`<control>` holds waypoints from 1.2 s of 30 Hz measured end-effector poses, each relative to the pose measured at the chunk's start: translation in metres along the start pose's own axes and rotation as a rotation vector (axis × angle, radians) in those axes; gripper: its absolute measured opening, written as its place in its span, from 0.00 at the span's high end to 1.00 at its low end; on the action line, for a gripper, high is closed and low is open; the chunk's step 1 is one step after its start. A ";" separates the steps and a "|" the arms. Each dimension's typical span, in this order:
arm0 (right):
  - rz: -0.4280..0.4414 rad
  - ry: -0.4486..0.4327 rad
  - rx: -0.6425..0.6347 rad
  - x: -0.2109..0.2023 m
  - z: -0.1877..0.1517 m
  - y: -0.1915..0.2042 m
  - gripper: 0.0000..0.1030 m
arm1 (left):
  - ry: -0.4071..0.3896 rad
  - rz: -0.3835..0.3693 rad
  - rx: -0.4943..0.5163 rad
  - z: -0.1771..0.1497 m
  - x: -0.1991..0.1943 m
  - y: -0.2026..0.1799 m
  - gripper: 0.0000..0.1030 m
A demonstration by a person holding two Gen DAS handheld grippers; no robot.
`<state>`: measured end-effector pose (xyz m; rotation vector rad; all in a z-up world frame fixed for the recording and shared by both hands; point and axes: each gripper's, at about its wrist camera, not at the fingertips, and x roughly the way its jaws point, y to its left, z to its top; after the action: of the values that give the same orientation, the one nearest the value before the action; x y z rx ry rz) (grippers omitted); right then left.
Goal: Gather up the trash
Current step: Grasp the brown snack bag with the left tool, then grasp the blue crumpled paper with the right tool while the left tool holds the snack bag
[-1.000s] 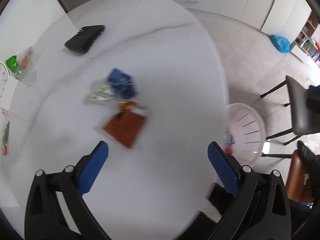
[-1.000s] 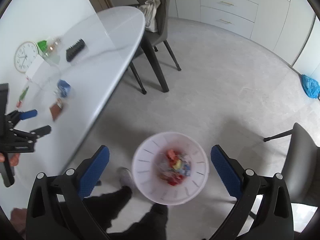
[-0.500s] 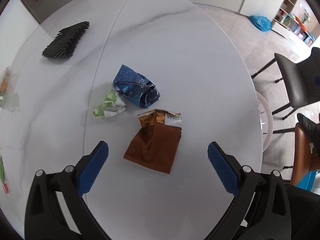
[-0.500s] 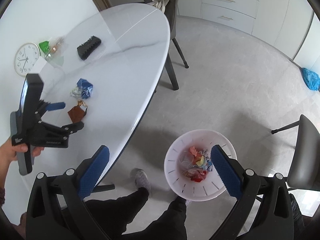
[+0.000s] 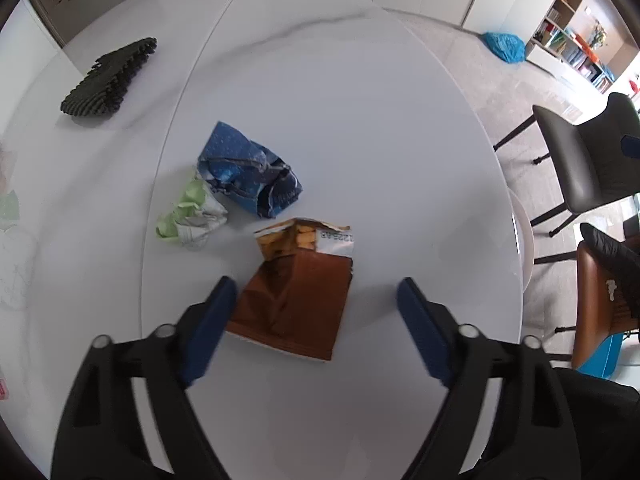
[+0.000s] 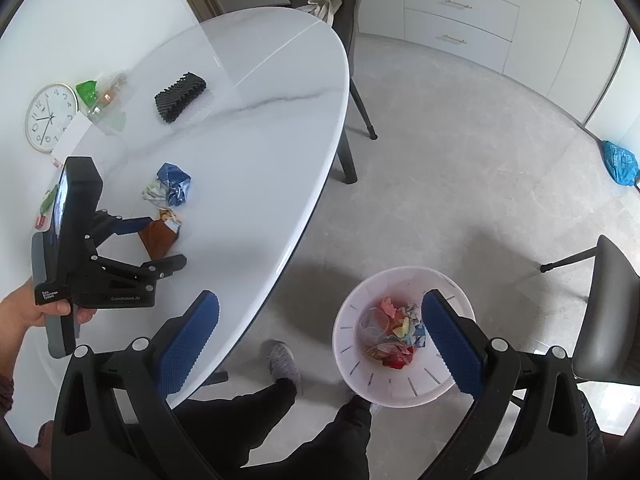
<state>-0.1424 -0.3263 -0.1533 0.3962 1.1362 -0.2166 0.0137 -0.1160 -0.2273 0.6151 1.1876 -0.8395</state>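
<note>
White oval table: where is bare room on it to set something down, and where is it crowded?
The white oval table is bare between its outer edge and the crumpled blue wrapper, and in the near strip under the open left claw. It is crowded where the blue wrapper, the crumpled green-white paper and the brown snack bag cluster.

Brown snack packet (image 5: pixel 294 300), torn open at its far end, lies flat on the table (image 5: pixel 360 120). Beyond it, a crumpled blue wrapper (image 5: pixel 248 176) touches a crumpled green-and-white wrapper (image 5: pixel 190 220). White bin (image 6: pixel 404 390) on the floor holds colourful scraps.
</note>
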 end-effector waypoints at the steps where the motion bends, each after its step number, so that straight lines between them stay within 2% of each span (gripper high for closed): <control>1: 0.001 0.001 -0.004 0.000 -0.001 0.001 0.02 | -0.005 -0.001 0.001 0.000 -0.001 -0.001 0.34; 3: 0.003 0.003 -0.019 0.000 0.000 0.005 0.02 | -0.014 -0.002 -0.006 0.000 -0.004 -0.001 0.52; 7: 0.010 0.008 -0.049 0.001 0.003 0.011 0.02 | -0.017 -0.022 -0.082 -0.002 -0.007 0.004 0.54; 11: 0.022 0.014 -0.076 0.003 0.007 0.017 0.02 | -0.031 -0.047 -0.191 -0.012 -0.016 0.019 0.63; 19: 0.068 0.038 -0.193 0.022 0.024 0.049 0.02 | -0.042 -0.025 -0.389 -0.038 -0.029 0.040 0.74; 20: 0.075 0.042 -0.216 0.026 0.027 0.055 0.02 | -0.046 -0.022 -0.409 -0.042 -0.031 0.042 0.79; 24: 0.107 0.050 -0.334 0.047 0.046 0.089 0.02 | -0.064 -0.026 -0.493 -0.060 -0.040 0.054 0.79; 30: 0.110 0.073 -0.480 0.086 0.069 0.140 0.02 | -0.083 -0.039 -0.564 -0.080 -0.046 0.068 0.79; 36: 0.118 0.061 -0.515 0.106 0.080 0.166 0.02 | -0.106 -0.059 -0.604 -0.097 -0.052 0.086 0.82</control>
<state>0.0290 -0.2047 -0.1887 0.0111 1.1769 0.1925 0.0246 0.0212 -0.2051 0.0411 1.2848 -0.5113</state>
